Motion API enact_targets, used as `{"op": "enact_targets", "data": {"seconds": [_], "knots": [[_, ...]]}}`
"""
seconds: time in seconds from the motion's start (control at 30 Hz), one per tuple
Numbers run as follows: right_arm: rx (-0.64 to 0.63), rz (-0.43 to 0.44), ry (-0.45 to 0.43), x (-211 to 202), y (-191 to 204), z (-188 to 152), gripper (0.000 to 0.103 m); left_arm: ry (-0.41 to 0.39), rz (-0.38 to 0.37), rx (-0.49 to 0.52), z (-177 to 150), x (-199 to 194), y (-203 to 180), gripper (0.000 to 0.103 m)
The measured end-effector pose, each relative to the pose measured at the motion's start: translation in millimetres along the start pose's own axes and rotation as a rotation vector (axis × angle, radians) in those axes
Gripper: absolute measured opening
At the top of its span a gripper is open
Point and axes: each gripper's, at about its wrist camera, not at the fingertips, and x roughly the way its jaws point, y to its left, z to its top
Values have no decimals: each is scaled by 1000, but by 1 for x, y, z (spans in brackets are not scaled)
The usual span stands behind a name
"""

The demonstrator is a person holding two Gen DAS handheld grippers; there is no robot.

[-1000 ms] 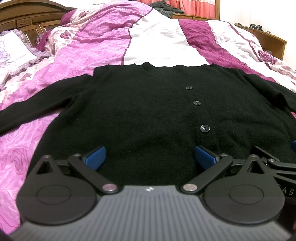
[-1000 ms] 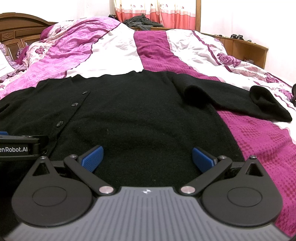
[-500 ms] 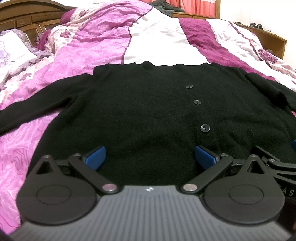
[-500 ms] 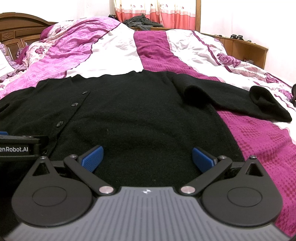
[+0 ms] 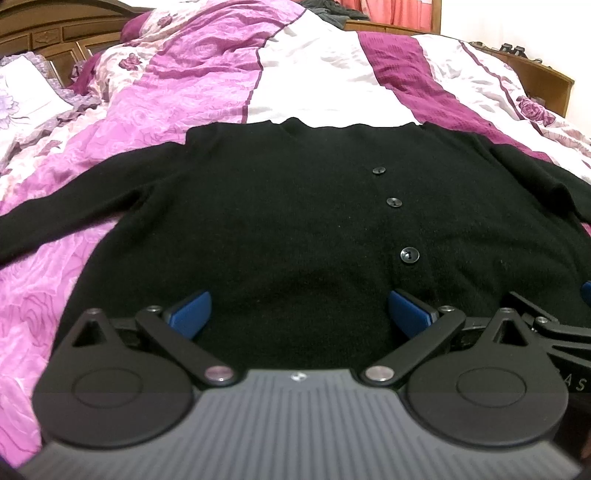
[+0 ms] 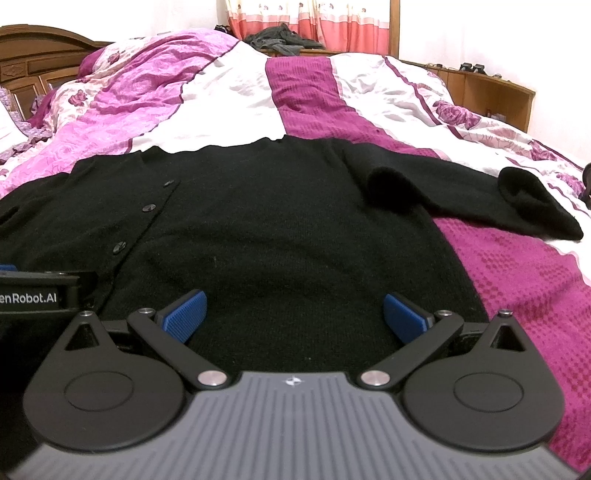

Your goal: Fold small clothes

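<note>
Nothing has shifted since a second ago: both tongs hang where they were over the near hem, and the black cardigan (image 5: 295, 229) lies as it did. It is spread flat, front up, on the pink, white and magenta bedspread (image 5: 207, 74) of the bed. Its body runs lengthwise away from the cameras, hem nearest and neckline pointing toward the far side of the bed, where curtains (image 6: 343, 33) hang. The sleeves stretch sideways across that axis: the left sleeve (image 5: 74, 199) lies out straight over the pink cloth, and the right sleeve (image 6: 480, 195) reaches over the magenta stripe, its cuff rumpled. A line of buttons (image 5: 393, 202) runs up the front, seen right of centre from the left wrist and left of centre from the right.

Left tongs (image 5: 300, 306) are spread wide, blue pads apart above the knit near the hem, gripping nothing. Right tongs (image 6: 293, 314) are likewise wide apart and empty, just beside the left ones. A wooden headboard (image 6: 40, 48) stands at far left.
</note>
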Motion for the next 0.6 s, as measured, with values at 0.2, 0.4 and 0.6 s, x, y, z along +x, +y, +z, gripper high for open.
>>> {"op": "enact_targets", "data": {"seconds": [0.2,0.4,0.6], "knots": [[20,11,29,3,-2,3,103,17,-2,5,2,2,0,103],[8,57,53,4,-9,7,103,47,-15,12,8,2,2,103],[27,142,68,-5,-26,15,103,66,-29,-3,11,-4,6,103]]}}
